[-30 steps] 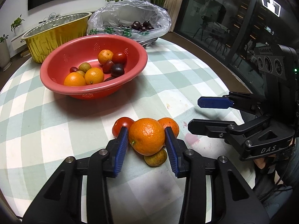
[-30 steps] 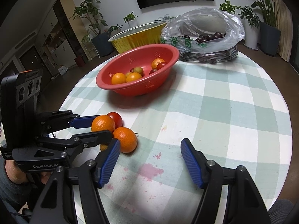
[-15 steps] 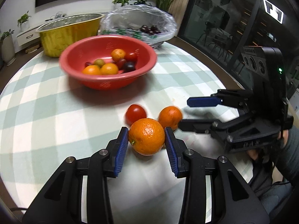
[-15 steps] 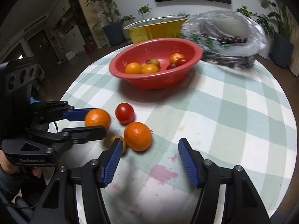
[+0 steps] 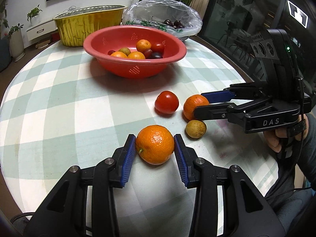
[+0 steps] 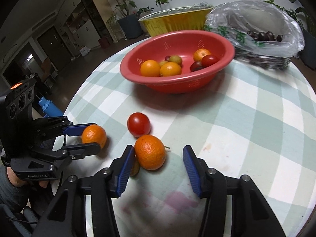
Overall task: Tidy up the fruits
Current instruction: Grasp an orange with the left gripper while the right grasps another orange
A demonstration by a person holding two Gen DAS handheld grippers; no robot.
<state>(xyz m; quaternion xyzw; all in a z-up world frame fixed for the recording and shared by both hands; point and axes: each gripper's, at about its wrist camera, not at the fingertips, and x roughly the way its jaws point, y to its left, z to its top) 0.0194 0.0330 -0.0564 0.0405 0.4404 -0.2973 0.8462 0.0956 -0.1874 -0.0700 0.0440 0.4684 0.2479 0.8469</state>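
Note:
My left gripper is shut on an orange and holds it above the checked tablecloth; it also shows in the right wrist view with that orange. My right gripper is open around a second orange on the table, its left pad touching it; in the left wrist view this gripper straddles that orange. A red tomato and a small brownish-green fruit lie beside it. The red bowl holds several fruits.
A gold foil container and a plastic bag of dark cherries stand behind the bowl. A pink stain marks the cloth near the table's front edge. The round table drops off on all sides.
My left gripper has lifted its orange and drawn it back, away from the other fruits. My right gripper has moved in around the second orange.

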